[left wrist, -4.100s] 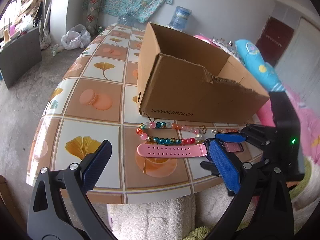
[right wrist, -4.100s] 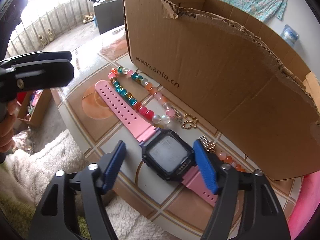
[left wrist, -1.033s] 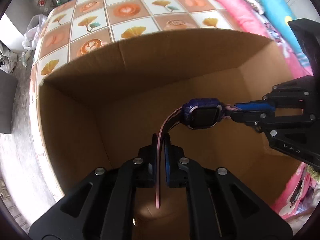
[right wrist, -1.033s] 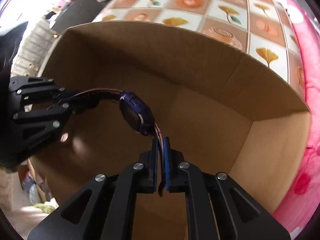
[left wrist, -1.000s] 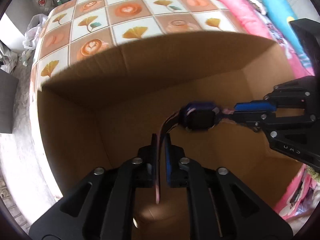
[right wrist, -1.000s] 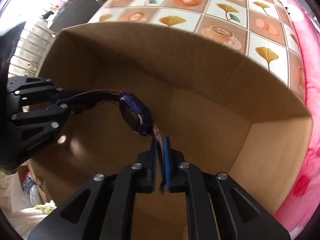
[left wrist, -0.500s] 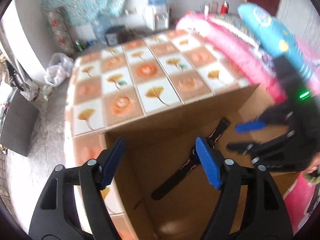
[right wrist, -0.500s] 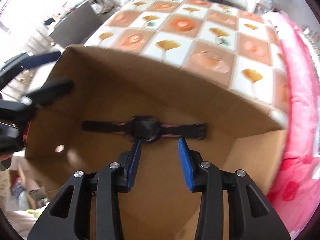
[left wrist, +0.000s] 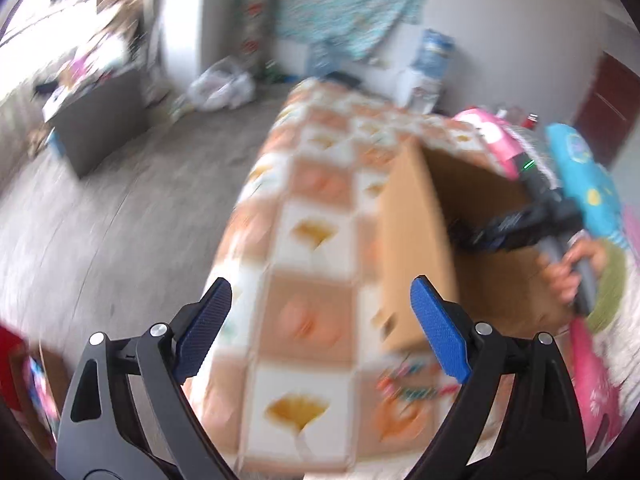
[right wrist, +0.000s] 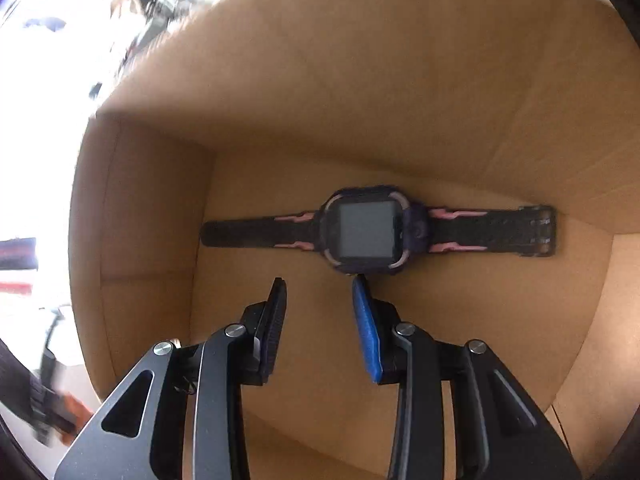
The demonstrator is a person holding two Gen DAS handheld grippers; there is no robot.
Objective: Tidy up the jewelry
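Currently, your item on record is one watch [right wrist: 366, 230], lying flat and face up on the floor of the box [right wrist: 360, 100], its strap stretched straight from side to side. Case: dark purple, rounded-square, with a blank grey screen and pink corner accents. Strap: looks dark in the box's shadow, with pink streaks next to the case; one end is plain and lies near the left wall, the other carries a buckle. Your right gripper [right wrist: 318, 280] sits inside the box just short of the watch, jaws narrowly apart after easing in slightly, nothing between them; its blue pad tip appears to meet the case edge. Your left gripper [left wrist: 320, 308] is outside, above the table [left wrist: 304, 236], jaws wide after opening, empty. Beads [left wrist: 412, 384] lie blurred on the table beside the box, seen in the left view.
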